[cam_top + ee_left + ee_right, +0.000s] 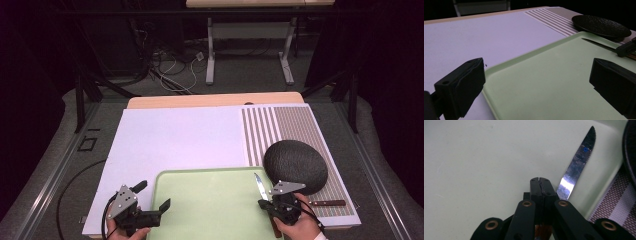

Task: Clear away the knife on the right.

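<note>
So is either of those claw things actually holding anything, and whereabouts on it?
The right gripper is shut on the knife at the handle end, just behind the blade. The left gripper is open, holding nothing.

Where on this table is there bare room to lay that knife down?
The green tray is bare between the left gripper and the knife. The white sheet beyond it is bare too. It is crowded at the right: black plate, second knife, right gripper.

free: white mat (pixel 175 140), tray (pixel 210 205) centre | blocked: black plate (pixel 296 165), knife (pixel 260 187) right
</note>
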### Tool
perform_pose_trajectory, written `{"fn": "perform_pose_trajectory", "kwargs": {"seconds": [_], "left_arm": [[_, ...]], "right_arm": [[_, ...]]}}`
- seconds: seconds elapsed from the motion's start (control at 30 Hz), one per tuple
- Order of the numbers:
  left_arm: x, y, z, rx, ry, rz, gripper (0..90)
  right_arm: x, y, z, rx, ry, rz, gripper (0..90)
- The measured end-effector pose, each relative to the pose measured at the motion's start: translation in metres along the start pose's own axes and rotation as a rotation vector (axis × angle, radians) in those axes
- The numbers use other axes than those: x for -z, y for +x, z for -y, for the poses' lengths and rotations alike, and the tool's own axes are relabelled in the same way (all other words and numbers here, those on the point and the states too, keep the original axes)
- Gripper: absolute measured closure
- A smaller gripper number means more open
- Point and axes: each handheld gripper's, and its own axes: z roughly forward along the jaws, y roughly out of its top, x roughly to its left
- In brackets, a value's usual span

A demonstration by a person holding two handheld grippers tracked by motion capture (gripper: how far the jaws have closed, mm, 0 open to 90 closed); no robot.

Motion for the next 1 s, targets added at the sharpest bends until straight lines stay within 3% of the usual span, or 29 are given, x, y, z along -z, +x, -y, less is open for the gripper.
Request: {"fn": "perform_pose_trajectory", "kwargs": {"seconds": [0.07, 0.3, 0.47, 0.53, 0.67, 0.77, 0.8, 1.0], "left_arm": [[0.0, 0.0, 0.0, -0.002, 0.001, 0.0, 0.6], [0.0, 0.0, 0.0, -0.002, 0.0, 0.001, 0.6], [0.0, 0.0, 0.0, -0.003, 0.0, 0.001, 0.6], [0.0, 0.0, 0.0, -0.003, 0.0, 0.001, 0.6], [0.0, 0.0, 0.0, -0.003, 0.0, 0.001, 0.6], [0.0, 0.0, 0.0, -0.003, 0.001, 0.0, 0.7], [0.0, 0.0, 0.0, -0.003, 0.001, 0.0, 0.6], [0.0, 0.0, 0.0, -0.002, 0.001, 0.0, 0.6]], "right_arm": [[0.002, -0.001, 0.0, -0.019, 0.005, 0.008, 90.0], [0.004, -0.006, 0.001, -0.017, 0.023, 0.012, 90.0], [0.003, -0.006, 0.001, -0.031, 0.005, 0.014, 90.0], [0.005, -0.006, 0.001, -0.03, 0.025, 0.012, 90.0], [0.007, -0.006, 0.0, -0.032, 0.012, 0.005, 90.0], [0.007, -0.005, 0.001, -0.032, -0.034, -0.004, 90.0], [0.01, -0.006, 0.0, -0.026, 0.0, -0.004, 90.0], [0.014, -0.008, -0.001, -0.044, -0.027, -0.003, 88.3]]}}
